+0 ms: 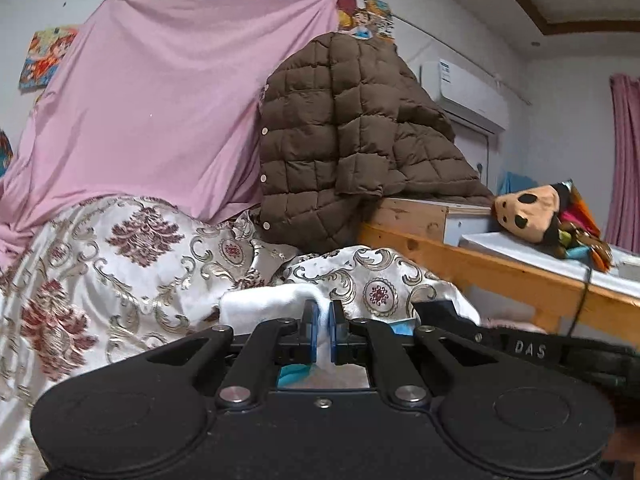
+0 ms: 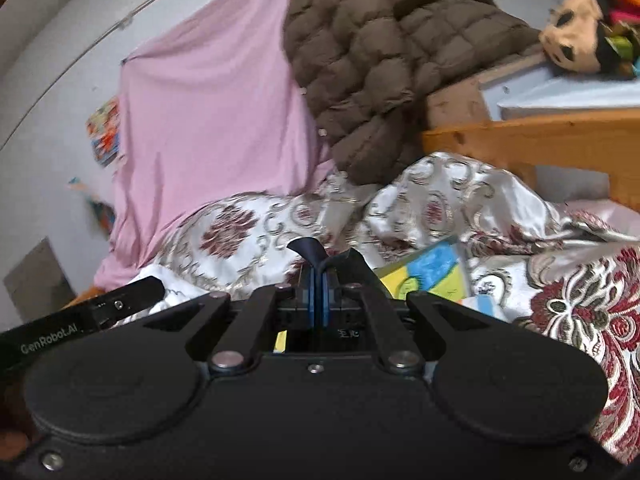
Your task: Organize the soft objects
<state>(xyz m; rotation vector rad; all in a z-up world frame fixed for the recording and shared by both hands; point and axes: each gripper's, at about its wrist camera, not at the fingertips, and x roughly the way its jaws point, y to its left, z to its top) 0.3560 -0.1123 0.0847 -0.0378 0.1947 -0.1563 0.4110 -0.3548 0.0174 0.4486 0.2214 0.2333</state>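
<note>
My left gripper (image 1: 324, 322) is shut on a fold of white cloth (image 1: 276, 300) that bunches over its blue pads. My right gripper (image 2: 318, 276) is shut on a dark navy fabric (image 2: 308, 249) that sticks up between its pads. The two grippers are side by side; the right one shows in the left wrist view (image 1: 520, 344) and the left one in the right wrist view (image 2: 80, 320). Both sit low over a white satin bedspread with red and gold patterns (image 1: 120, 256) (image 2: 460, 208).
A brown quilted jacket (image 1: 352, 140) (image 2: 380, 52) hangs over a wooden bed frame (image 1: 500, 268) (image 2: 540, 132). A pink sheet (image 1: 160, 100) hangs behind. A plush toy (image 1: 532, 212) (image 2: 576, 32) lies on the upper ledge. A yellow and blue picture book (image 2: 432, 272) lies on the bedspread.
</note>
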